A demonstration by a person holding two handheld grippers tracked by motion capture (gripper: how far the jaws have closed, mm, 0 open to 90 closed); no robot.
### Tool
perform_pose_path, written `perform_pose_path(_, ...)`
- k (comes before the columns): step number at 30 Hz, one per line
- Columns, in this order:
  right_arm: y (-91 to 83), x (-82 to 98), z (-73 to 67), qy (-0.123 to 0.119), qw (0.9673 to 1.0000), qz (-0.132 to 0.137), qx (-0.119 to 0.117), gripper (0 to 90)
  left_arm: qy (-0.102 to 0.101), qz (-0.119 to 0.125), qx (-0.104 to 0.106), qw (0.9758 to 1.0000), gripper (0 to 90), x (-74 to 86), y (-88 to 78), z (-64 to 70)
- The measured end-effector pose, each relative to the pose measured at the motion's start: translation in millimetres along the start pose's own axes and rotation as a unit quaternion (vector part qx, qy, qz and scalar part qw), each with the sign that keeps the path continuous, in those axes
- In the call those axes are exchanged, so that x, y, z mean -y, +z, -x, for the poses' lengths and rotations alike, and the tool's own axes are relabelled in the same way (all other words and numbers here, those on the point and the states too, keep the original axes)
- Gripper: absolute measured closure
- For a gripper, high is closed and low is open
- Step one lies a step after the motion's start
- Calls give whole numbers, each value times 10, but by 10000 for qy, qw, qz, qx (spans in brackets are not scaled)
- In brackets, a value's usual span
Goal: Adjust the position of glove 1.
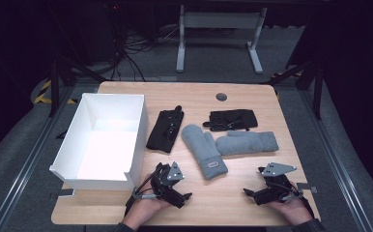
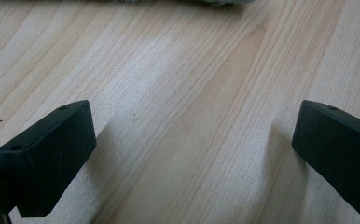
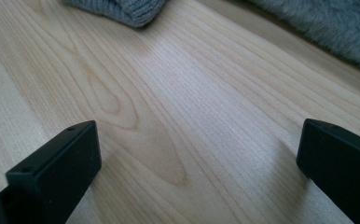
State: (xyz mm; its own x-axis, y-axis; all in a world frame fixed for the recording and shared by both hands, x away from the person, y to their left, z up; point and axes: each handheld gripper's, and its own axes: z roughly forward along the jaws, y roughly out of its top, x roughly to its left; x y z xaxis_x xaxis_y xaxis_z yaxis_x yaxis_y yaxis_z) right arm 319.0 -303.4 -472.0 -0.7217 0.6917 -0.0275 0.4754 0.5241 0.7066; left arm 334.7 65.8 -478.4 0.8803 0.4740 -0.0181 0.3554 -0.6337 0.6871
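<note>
Grey mittens [image 1: 205, 150] and black gloves [image 1: 165, 129] all lie on the bench [image 1: 233, 203] ahead of your jaws; the white box [image 1: 102, 140] holds nothing. Left gripper [image 1: 171, 187] and right gripper [image 1: 266, 191] gape apart, holding nothing, so everything remains to do.

Overall light: the pale wooden table [image 1: 233, 203] is brightly lit from above, while the floor and room around it fall into near black.
Glare: the inside of the white open cardboard box [image 1: 102, 145] is blown out, its floor almost featureless.
Shadows: in the left gripper view, soft grey shadows trail from each black jaw across the wood grain.
Focus: the grey knitted mitten [image 3: 122, 9] and the fluffy grey fabric [image 3: 327, 28] look soft at the top edge of the right gripper view.
Sharpness: the high view is low in detail; the black gloves [image 1: 166, 129] are perhaps too dark to read.
</note>
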Motion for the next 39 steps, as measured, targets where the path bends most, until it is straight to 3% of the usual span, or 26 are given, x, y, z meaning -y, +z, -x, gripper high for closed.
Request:
perform_pose_path(11, 0, 0, -1, 8, 10000, -2, -5, 0, -141, -80, -108, 9998, 25, -47, 5, 7)
perform_pose_path(17, 1, -1, 3, -9, 10000, 1, -14, 0, -300, -83, -97, 9995, 207, -85, -46, -16)
perform_pose_path(21, 2, -1, 3, -11, 10000, 1, -14, 0, -335, -101, 40, 9994, 398, -130, -93, -14)
perform_pose_path(24, 2, -2, 3, -12, 10000, -2, -12, 0, -276, -85, 87, 9995, 497, -168, -104, -24)
perform_pose_path(25, 2, -2, 2, -10, 10000, 0, -10, 0, -266, -60, 140, 9995, 600, -199, -108, -35)
perform_pose_path(27, 2, -2, 3, -12, 10000, -1, -10, 0, -251, -66, 146, 9996, 700, -217, -110, -39)
perform_pose_path(28, 3, -2, 3, -11, 10000, 0, -11, 0, -260, -39, 171, 9995, 700, -237, -112, -41)
perform_pose_path(32, 3, -2, 2, -7, 10000, -3, -14, 0, -149, 79, 250, 9995, 883, -309, -147, -38)
perform_pose_path(39, 2, -2, 2, -6, 10000, -4, -14, 0, -58, 182, 396, 9990, 900, -516, -147, -24)
